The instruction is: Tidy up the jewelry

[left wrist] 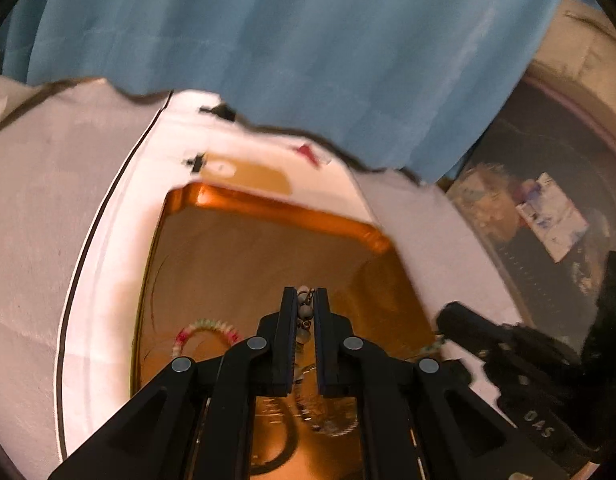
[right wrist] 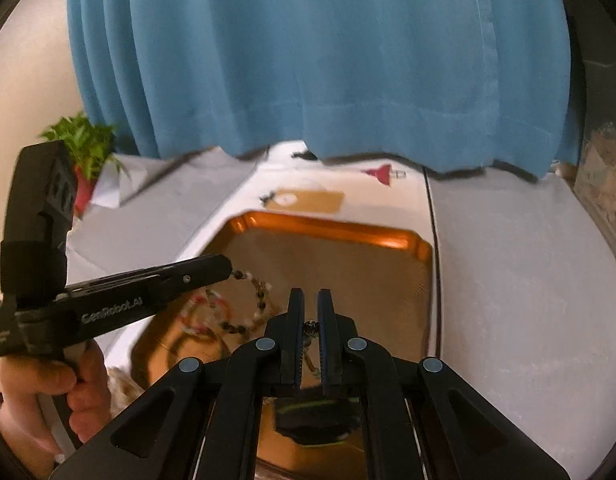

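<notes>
Both grippers are angled down over the orange tray. The beaded necklace is strung between them: one end is pinched by the left gripper, the other is clamped in the right gripper, fingers nearly together.

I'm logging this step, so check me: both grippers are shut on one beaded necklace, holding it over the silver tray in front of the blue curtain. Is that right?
Not quite: the tray is copper-orange, not silver, as the right wrist view shows. The rest stands: the left gripper and the right gripper are both shut on the beaded necklace, over the tray in front of the blue curtain.
</notes>
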Available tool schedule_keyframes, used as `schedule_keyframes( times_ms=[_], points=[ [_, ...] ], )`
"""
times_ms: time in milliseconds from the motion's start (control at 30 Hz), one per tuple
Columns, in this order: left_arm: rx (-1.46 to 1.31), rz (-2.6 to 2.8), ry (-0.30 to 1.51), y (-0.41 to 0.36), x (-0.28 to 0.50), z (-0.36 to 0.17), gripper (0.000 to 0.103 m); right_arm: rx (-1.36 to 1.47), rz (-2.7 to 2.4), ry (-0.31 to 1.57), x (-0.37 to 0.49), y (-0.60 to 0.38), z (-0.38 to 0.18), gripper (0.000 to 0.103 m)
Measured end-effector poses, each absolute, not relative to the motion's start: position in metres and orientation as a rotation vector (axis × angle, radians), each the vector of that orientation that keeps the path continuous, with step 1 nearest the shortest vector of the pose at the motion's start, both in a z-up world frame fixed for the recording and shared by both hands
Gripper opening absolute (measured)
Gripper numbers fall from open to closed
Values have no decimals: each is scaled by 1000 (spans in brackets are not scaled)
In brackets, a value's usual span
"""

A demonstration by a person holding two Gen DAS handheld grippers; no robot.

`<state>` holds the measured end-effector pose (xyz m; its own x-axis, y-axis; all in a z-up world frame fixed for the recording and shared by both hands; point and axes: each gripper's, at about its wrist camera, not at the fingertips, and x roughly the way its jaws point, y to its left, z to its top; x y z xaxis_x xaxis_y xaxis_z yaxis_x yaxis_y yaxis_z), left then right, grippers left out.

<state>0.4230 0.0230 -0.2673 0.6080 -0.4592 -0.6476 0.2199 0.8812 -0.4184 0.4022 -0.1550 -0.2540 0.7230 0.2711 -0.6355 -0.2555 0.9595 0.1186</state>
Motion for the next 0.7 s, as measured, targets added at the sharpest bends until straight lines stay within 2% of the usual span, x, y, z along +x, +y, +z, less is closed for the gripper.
schedule_keyframes(
  times_ms=[300,367,433,500,600,700],
  points=[
    [-189,-367,848,11,412,-265,6,31,239,722,403,-173,-268,7],
    [-160,-355,863,8,408,-262,13,74,255,707,401,-179,-267,9],
    [-151,-349,857,8,404,-259,41,113,277,698,400,-184,-265,16],
    [-141,-337,838,9,397,-251,54,114,255,691,396,-187,-262,25],
    [-120,-315,806,13,376,-234,59,135,236,677,388,-194,-255,43],
    [-113,-309,782,17,349,-217,63,147,223,666,366,-197,-247,49]
  ],
)
